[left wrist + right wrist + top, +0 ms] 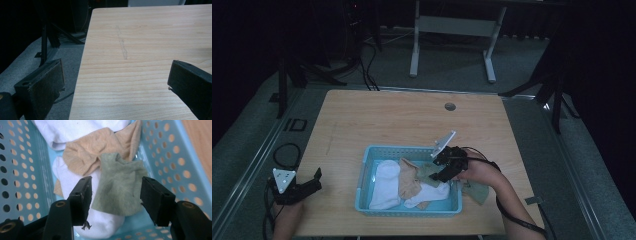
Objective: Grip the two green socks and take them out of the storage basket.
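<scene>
Dim room, grey carpeted floor (532,55), white-legged desk frame (452,30) behind, black stands (552,85), light wooden table (402,120)

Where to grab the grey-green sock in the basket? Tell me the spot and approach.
Take the grey-green sock across its flat lower half, coming straight down from above. It lies topmost, spread over the white sock, and already sits between the right gripper's open fingers.

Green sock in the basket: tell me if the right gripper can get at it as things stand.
Probably yes. The green sock lies on top of the other socks, and the right gripper is open right above it, with nothing between.
</scene>
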{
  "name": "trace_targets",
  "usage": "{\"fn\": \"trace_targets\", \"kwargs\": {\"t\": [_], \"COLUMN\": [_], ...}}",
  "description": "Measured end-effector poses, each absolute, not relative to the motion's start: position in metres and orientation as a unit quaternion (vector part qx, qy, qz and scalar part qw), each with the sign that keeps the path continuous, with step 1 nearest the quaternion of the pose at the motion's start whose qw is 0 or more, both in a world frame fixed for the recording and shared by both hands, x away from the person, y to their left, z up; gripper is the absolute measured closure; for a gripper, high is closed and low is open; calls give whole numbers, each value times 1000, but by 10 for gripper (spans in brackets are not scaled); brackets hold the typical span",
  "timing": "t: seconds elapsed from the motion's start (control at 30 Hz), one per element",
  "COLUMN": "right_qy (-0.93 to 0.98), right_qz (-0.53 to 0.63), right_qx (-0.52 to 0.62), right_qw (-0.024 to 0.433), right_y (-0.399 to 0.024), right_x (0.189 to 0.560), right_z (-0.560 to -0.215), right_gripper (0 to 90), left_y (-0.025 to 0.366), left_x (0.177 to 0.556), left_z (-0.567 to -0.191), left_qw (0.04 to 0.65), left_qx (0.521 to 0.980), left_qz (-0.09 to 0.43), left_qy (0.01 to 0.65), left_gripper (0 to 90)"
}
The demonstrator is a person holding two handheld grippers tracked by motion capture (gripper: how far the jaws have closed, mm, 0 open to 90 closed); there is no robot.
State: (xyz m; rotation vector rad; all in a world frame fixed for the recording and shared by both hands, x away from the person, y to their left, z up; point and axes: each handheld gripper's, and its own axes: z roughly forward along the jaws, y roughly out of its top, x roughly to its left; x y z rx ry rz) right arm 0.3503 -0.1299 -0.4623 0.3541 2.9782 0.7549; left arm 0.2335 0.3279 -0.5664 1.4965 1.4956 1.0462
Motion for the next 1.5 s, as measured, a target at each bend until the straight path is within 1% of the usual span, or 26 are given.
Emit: {"fn": "trace_targets", "kwargs": {"t": [0.27,0.67,1.0,1.1,1.13,1.17,1.2,1.23,1.3,1.33,1.37,1.5], "right_qy": [970,974,978,979,979,979,980,980,980,980,981,981], "right_qz": [219,193,172,163,161,161,159,159,164,164,160,162], "right_qx": [108,121,118,116,116,116,113,101,99,99,91,85], "right_qw": [17,5,18,32,34,34,38,57,64,64,62,60], "right_y": [-116,-107,-102,-100,-100,-100,-100,-100,-102,-102,-103,-103], "right_x": [352,356,356,356,356,356,356,355,356,356,355,354], "right_z": [-481,-495,-502,-504,-505,-505,-505,-504,-502,-502,-500,-496], "right_gripper": [426,426,432,478,517,517,547,640,735,735,770,784], "left_y": [328,328,328,328,328,328,328,328,328,328,328,328], "left_x": [233,233,233,233,233,233,233,233,233,233,233,233], "left_z": [-566,-567,-566,-566,-566,-566,-566,-566,-566,-566,-566,-566], "left_qw": [381,382,382,382,382,382,382,383,383,383,382,382], "left_qx": [586,586,586,586,586,586,586,586,586,586,586,586], "left_qz": [410,411,411,411,411,411,411,411,411,411,411,411], "left_qy": [586,585,584,584,584,584,584,584,584,584,584,584], "left_gripper": [4,4,4,4,4,4,4,4,4,4,4,4]}}
